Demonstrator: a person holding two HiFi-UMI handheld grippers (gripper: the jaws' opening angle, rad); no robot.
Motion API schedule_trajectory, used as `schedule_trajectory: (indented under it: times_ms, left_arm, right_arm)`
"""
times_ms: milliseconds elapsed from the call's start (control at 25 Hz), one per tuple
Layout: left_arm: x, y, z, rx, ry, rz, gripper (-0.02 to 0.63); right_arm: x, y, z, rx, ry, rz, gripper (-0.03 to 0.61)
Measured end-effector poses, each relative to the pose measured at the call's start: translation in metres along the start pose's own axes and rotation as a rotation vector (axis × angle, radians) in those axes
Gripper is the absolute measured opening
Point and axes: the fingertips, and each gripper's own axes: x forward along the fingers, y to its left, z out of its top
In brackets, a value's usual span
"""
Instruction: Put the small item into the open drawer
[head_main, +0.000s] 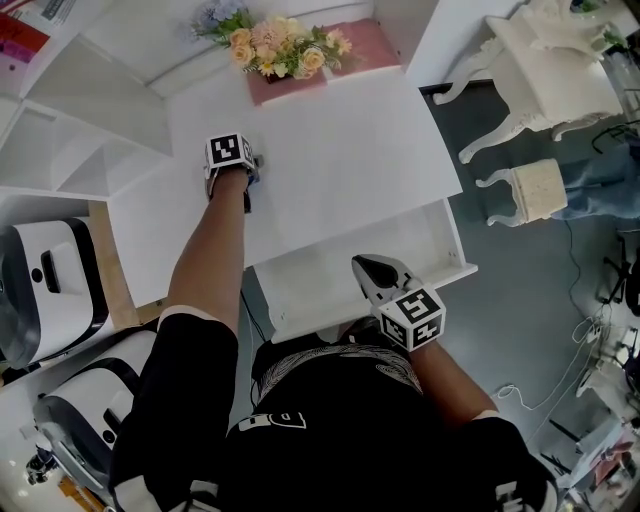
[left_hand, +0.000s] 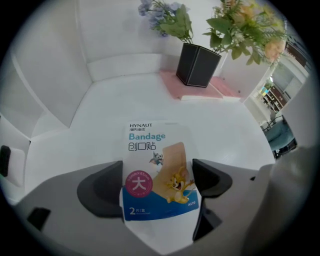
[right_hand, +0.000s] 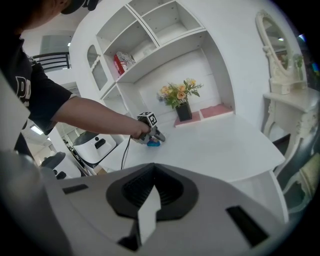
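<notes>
Bandage packet lies flat (cartoon print up) on the white worktop, beyond the open drawer's left end. My left gripper's jaws pinch its side edges. My right gripper hangs over that drawer, jaws pressed together.

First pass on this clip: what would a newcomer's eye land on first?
The cartoon-printed bandage packet stands out, lying on the white desk between the jaws of the left tongs, which flank its side edges; whether they grip it is unclear. Nearer the person, the right tongs, shut and empty, hang over the open drawer. A flower bouquet sits at the desk's back.
</notes>
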Motion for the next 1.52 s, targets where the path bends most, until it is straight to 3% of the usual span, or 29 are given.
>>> schedule_trajectory:
  times_ms: [200, 600, 1000, 1520]
  left_arm:
    - [-0.006, -0.004, -0.01, 0.042, 0.03, -0.044, 0.426]
    - [-0.042, -0.004, -0.019, 0.101, -0.01, -0.104, 0.426]
    - [-0.086, -0.015, -0.049, 0.175, -0.062, -0.24, 0.427]
    - [-0.165, -0.064, -0.098, 0.448, -0.187, -0.412, 0.426]
  right_arm:
    - [-0.001, 0.013, 0.001, -0.013, -0.006, -0.008, 0.009]
    - [-0.001, 0.045, 0.004, -0.016, -0.049, -0.043, 0.009]
    - [-0.018, 0.051, 0.011, 0.05, -0.125, -0.147, 0.009]
    - [-0.029, 0.077, 0.005, 0.011, -0.126, -0.214, 0.009]
